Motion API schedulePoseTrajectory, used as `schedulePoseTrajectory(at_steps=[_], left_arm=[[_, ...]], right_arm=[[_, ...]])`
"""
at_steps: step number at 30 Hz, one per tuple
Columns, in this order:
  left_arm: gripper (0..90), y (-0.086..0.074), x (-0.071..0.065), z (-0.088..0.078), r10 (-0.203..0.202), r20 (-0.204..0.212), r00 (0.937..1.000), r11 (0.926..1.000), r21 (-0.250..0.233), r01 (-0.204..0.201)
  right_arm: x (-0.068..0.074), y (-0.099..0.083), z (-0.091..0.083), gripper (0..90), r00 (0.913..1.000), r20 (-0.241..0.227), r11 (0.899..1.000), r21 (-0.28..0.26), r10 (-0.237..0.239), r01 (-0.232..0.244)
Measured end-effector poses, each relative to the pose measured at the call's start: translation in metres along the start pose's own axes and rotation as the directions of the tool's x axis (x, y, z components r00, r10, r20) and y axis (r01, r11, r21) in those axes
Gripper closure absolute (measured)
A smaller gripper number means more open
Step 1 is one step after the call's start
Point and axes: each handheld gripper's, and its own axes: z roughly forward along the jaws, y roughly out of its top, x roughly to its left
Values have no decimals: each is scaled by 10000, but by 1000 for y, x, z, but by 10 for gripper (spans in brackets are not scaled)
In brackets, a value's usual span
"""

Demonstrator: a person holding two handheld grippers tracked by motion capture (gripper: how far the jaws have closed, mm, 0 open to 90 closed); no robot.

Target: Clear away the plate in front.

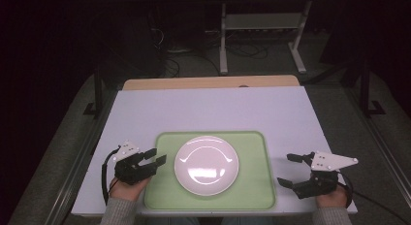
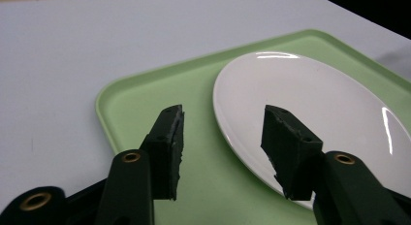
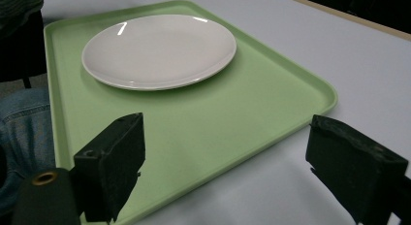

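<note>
Round white plate (image 1: 207, 164) flat on tray (image 1: 252, 193)

The left gripper (image 1: 154, 157) is held in the left hand (image 1: 127, 187) near the front-left corner of the table, its 2 jaws parted by a moderate gap and pointed toward the table's right edge. The right gripper (image 1: 289, 170) is held in the right hand (image 1: 333, 198) near the front-right corner, its 2 jaws spread wide and pointed toward the left edge. Both grey-sleeved forearms are seen entering over the front edge. Nothing is gripped by either pair of jaws.
</note>
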Motion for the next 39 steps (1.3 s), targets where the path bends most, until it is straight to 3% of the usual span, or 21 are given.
schedulePoseTrajectory(at_steps=[4,9,17,23,26,30,32,37,39], left_arm=[[443,1,-1,-3,254,-157,9996,9995,-205,-257],[410,3,-1,-9,949,-376,9948,9944,-424,-964],[331,2,3,-19,1698,-568,9838,9787,-1074,-1751],[305,1,1,-22,2510,-764,9650,9571,-1295,-2592],[303,0,0,-21,2782,-743,9576,9486,-1355,-2861],[299,-5,3,-18,3234,-826,9426,9354,-1225,-3317],[299,-7,4,-17,3324,-825,9395,9325,-1202,-3405],[298,-10,9,-16,3216,-777,9437,9339,-1382,-3296],[298,-12,12,-15,3080,-776,9482,9379,-1426,-3163]], right_arm=[[-1,0,0,132,10000,-9,10000,27,60,-60],[-2,-1,-3,132,10000,57,10000,0,66,-66],[-4,-2,-5,132,9999,96,9999,-18,133,-132],[-5,-3,-5,132,9998,100,9999,-21,150,-150],[-5,-3,-5,132,9998,101,9998,-22,185,-185],[-6,-4,-4,132,9997,86,9996,104,248,-249],[-6,-4,-3,132,9997,94,9995,211,225,-227],[-6,-5,0,132,9997,109,9990,387,197,-202],[-6,-5,0,132,9998,103,9989,434,195,-199]])
